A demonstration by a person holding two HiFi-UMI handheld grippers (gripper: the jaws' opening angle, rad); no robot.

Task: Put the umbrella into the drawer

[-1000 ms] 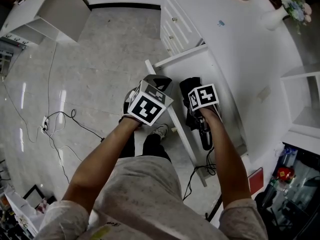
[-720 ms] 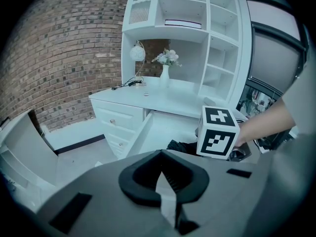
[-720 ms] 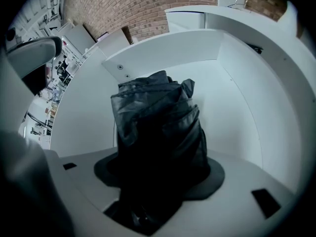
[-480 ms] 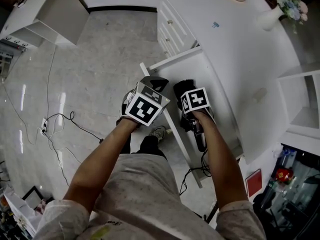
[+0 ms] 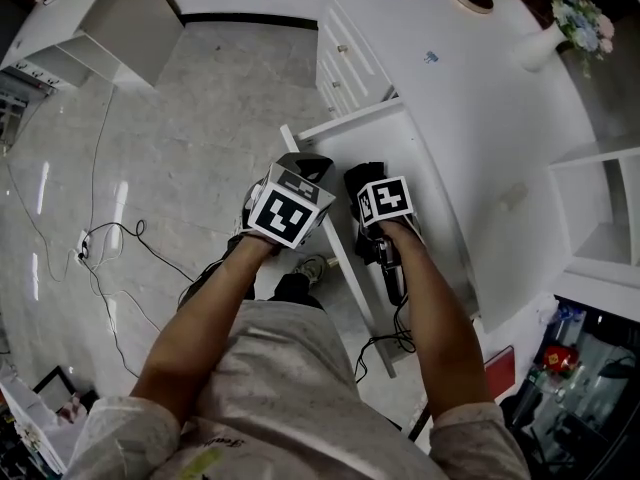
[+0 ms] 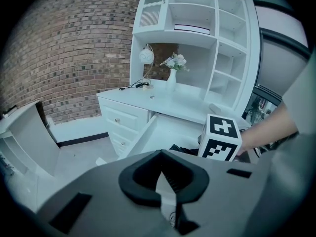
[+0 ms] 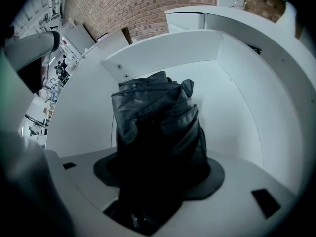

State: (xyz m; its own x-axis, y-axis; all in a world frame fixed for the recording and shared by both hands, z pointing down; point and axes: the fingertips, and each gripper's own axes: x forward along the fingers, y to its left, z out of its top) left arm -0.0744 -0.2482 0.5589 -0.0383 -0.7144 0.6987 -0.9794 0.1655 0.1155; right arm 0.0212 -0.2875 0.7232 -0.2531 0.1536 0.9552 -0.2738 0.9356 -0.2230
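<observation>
Worktop point(image 5: 470, 88) comes first, white and wide, with its drawer point(image 5: 405, 153) standing open below the edge. The folded black umbrella point(image 7: 157, 122) hangs inside that opening, though I cannot tell whether it touches the drawer floor. Right tongs point(image 5: 372, 190) are clamped round its near end, and left tongs point(image 6: 165, 184) sit closed on nothing just outside the drawer front. To finish well, I judge the umbrella should be lowered until it lies flat along the drawer, clear of the side walls, before the tongs spread.
</observation>
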